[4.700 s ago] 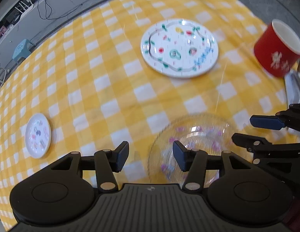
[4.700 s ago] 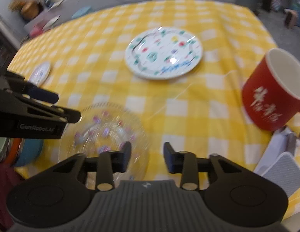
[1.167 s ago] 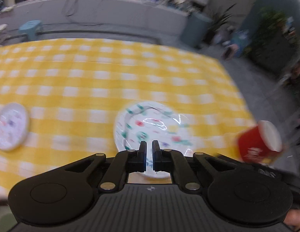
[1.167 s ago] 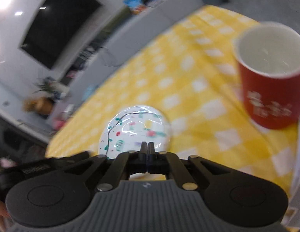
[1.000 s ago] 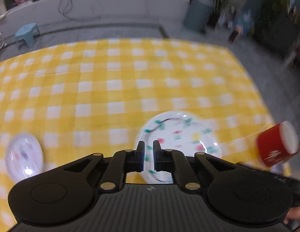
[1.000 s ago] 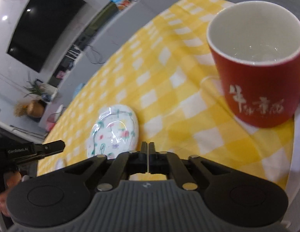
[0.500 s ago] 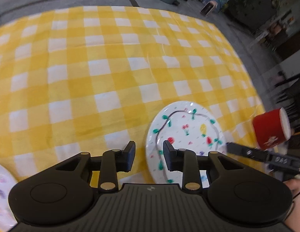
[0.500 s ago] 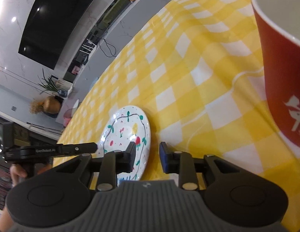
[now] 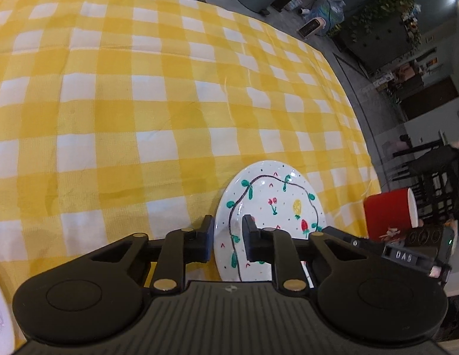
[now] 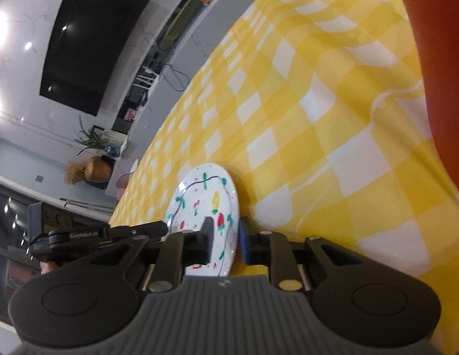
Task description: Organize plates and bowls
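Observation:
A white plate painted with fruit and a vine lies on the yellow checked tablecloth. My left gripper straddles its left rim. The jaws are closing, and a gap still shows between the pads and the rim. In the right wrist view the same plate has its right rim between the fingers of my right gripper. Those jaws are closing too, with the pads still off the rim. Each gripper shows in the other's view, the right gripper and the left gripper.
A red mug stands just right of the plate, and it looms close at the right edge as the mug in the right wrist view. The rim of a small patterned plate shows at the far left. The table's far edge drops to a grey floor.
Both grippers have sunk and tilted down to the painted plate's opposite rims. Their jaws were shut a second ago, opened wider, and now stand narrower around the rims.

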Action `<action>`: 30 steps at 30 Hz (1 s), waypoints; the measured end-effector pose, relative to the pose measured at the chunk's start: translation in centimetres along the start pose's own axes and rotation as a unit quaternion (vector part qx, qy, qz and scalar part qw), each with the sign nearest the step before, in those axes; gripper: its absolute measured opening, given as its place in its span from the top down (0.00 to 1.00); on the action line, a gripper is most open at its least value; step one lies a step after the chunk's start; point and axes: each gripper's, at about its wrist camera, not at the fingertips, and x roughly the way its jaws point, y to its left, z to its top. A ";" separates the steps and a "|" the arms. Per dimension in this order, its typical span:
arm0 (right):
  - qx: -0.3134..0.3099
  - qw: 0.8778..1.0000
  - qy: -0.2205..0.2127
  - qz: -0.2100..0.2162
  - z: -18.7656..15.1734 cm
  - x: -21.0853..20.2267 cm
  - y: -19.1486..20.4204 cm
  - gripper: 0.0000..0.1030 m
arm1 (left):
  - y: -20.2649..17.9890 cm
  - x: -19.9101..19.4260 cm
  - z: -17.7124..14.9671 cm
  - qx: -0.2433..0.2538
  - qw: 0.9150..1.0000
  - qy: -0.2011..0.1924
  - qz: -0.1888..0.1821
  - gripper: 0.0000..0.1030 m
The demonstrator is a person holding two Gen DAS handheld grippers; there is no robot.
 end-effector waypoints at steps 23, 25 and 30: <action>0.064 0.997 0.022 0.023 -3.2 -8.0 2.6 0.99 | -3.6 -4.0 -2.9 -0.042 0.998 0.037 -0.019 0.82; 0.062 0.997 0.029 0.017 -4.5 -8.9 2.7 0.99 | -4.0 -3.8 -3.6 -0.040 0.997 0.062 -0.018 0.82; 0.063 0.997 0.045 -0.005 -7.7 -10.8 2.6 0.99 | -4.9 -2.5 -5.4 -0.032 0.994 0.100 -0.007 0.82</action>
